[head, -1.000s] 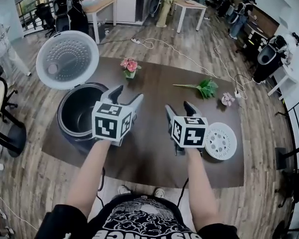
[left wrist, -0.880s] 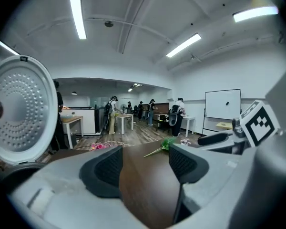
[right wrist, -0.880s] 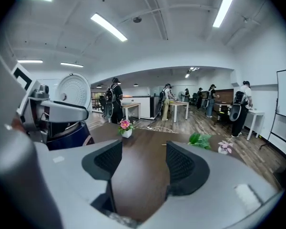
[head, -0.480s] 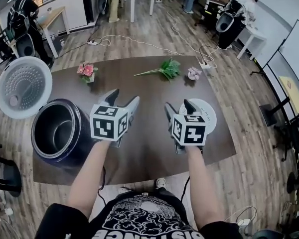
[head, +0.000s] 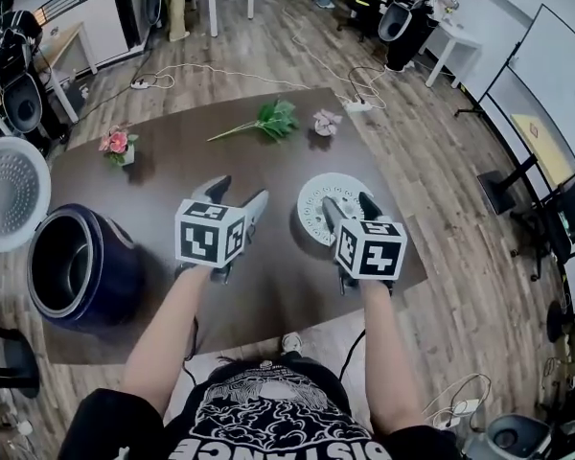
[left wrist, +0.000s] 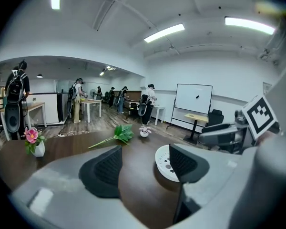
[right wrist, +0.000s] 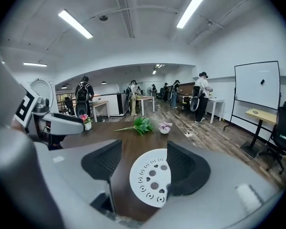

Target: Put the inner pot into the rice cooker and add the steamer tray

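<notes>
Both grippers are hovering above the desk's (head: 278,290) near edge, jaws moderately apart and gripping nothing. The right gripper (head: 348,204) is pointing at the tray (head: 311,209), which is lying flat near the right edge. It is framed between the open jaws in the right gripper view, evidently lined up for a pickup. The left gripper (head: 240,192) is idling beside it over bare desk. The cooker (head: 77,266) is standing at the left edge with its lid (head: 10,192) tipped back, presumably awaiting the tray (whether the pot is sitting inside, I cannot tell). Writing: the cubes (head: 211,233) are carrying only square markers, the shirt print (head: 268,434) is cropped and unreadable, and no brand is showing on the cooker.
</notes>
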Demonstrator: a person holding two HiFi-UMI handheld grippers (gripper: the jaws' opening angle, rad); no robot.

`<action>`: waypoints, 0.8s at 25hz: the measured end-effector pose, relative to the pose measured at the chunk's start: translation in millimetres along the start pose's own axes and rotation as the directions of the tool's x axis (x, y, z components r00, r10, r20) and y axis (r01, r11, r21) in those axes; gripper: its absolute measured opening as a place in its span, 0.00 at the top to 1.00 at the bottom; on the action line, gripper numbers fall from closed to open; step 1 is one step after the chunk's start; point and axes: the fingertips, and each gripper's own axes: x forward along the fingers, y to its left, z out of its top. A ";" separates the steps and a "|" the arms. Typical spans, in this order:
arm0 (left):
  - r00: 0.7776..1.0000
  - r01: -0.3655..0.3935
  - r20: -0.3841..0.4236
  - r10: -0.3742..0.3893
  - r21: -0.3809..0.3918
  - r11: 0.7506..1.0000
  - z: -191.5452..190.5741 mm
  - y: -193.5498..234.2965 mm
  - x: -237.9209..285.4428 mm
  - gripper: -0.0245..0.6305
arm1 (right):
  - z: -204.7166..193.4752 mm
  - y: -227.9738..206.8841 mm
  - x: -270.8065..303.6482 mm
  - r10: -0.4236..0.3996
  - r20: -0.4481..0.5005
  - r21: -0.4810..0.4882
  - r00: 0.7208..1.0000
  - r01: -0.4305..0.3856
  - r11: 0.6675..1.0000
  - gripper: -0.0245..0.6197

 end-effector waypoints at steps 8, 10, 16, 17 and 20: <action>0.999 0.013 -0.052 -0.016 -0.056 0.998 -16.7 -37.5 48.9 0.49 | -25.2 -61.7 8.6 0.014 -0.047 0.041 0.999 -0.012 0.999 0.50; 0.998 0.009 -0.068 -0.013 -0.065 0.998 -19.7 -44.5 60.0 0.49 | -32.0 -73.5 13.7 0.026 -0.061 0.051 0.998 -0.023 0.998 0.50; 0.992 0.004 -0.125 -0.016 -0.095 0.995 -38.7 -61.3 95.3 0.49 | -55.2 -97.0 35.0 0.076 -0.106 0.070 0.991 -0.069 0.995 0.50; 0.991 0.002 -0.135 -0.016 -0.104 0.995 -42.5 -63.3 100.8 0.49 | -59.1 -99.9 38.9 0.084 -0.115 0.071 0.990 -0.076 0.995 0.50; 0.986 -0.006 -0.163 -0.016 -0.132 0.991 -54.4 -68.7 116.0 0.49 | -69.5 -110.0 49.0 0.103 -0.144 0.073 0.984 -0.093 0.993 0.50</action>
